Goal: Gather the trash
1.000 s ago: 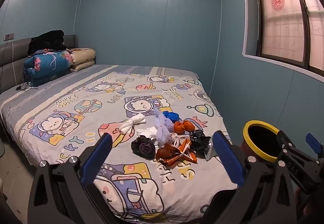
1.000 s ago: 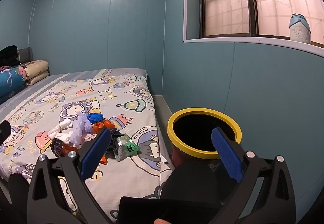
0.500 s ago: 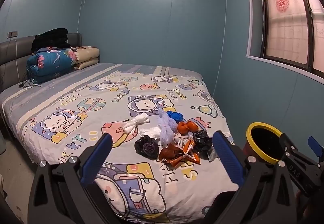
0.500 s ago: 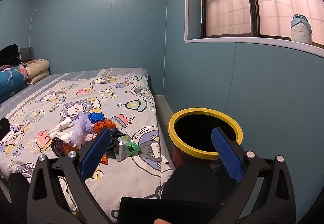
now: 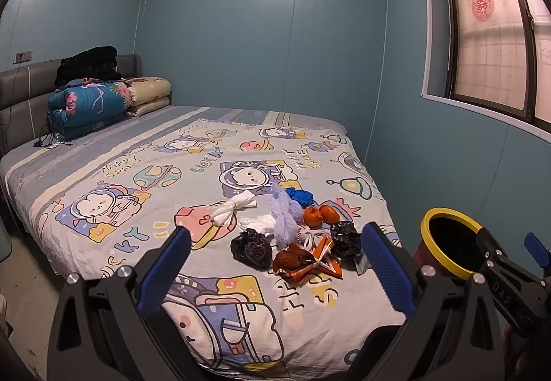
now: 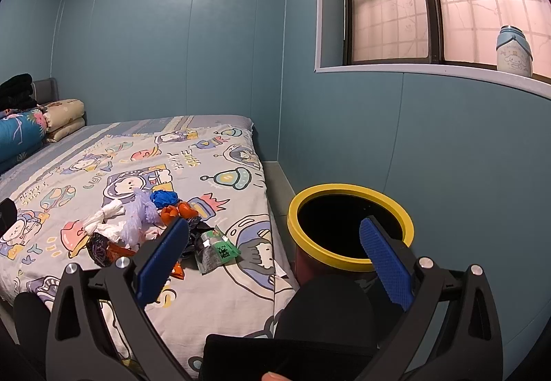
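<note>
A pile of trash lies on the bed's near right part: white tissue (image 5: pixel 234 208), a pale mesh bag (image 5: pixel 284 220), a blue bag (image 5: pixel 301 196), orange pieces (image 5: pixel 318 215), black bags (image 5: pixel 251 248), an orange wrapper (image 5: pixel 303 258) and a green-labelled foil packet (image 6: pixel 217 248). A bin with a yellow rim (image 5: pixel 447 245) (image 6: pixel 347 226) stands beside the bed on the right. My left gripper (image 5: pixel 275 264) is open and empty, short of the pile. My right gripper (image 6: pixel 272 250) is open and empty, between pile and bin.
The bed (image 5: pixel 137 195) has a cartoon space sheet, with folded quilts (image 5: pixel 86 109) and dark clothes at its head. Blue walls close the room. A window sill on the right holds a bottle (image 6: pixel 513 52). The right gripper also shows in the left wrist view (image 5: pixel 509 281).
The left wrist view has drawn back and shifted slightly, so the pile looks a bit smaller. The right gripper has hardly moved. Both stay open.
</note>
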Motion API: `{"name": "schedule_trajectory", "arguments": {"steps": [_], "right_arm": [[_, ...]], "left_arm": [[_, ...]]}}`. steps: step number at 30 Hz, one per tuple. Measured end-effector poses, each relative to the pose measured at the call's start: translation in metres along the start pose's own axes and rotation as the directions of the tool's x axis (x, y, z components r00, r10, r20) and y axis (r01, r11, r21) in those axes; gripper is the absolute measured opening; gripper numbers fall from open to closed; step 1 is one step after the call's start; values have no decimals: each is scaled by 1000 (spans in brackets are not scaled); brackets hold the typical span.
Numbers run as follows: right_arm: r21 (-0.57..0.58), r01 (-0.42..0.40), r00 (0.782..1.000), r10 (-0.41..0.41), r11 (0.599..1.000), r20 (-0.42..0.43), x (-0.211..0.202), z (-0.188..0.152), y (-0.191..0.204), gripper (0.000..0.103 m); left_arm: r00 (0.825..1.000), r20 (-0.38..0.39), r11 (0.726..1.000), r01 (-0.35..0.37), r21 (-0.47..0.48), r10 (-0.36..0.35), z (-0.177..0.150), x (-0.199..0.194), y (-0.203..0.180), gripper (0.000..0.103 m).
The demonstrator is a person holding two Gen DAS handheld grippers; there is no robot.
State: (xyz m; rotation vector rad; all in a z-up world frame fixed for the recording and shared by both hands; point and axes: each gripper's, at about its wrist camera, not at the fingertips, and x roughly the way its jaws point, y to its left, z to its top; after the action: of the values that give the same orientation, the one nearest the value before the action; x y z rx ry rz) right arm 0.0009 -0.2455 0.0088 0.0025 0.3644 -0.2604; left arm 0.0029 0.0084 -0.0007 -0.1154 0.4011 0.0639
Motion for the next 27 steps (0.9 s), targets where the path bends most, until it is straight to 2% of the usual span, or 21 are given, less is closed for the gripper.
{"name": "schedule_trajectory", "arguments": {"steps": [27], "right_arm": [[-5,-2,1000,2,1000,-12,2,0,0,95]], "left_arm": [[1000,-21,1000,1,-7,-1,-1,2,1,96]]}}
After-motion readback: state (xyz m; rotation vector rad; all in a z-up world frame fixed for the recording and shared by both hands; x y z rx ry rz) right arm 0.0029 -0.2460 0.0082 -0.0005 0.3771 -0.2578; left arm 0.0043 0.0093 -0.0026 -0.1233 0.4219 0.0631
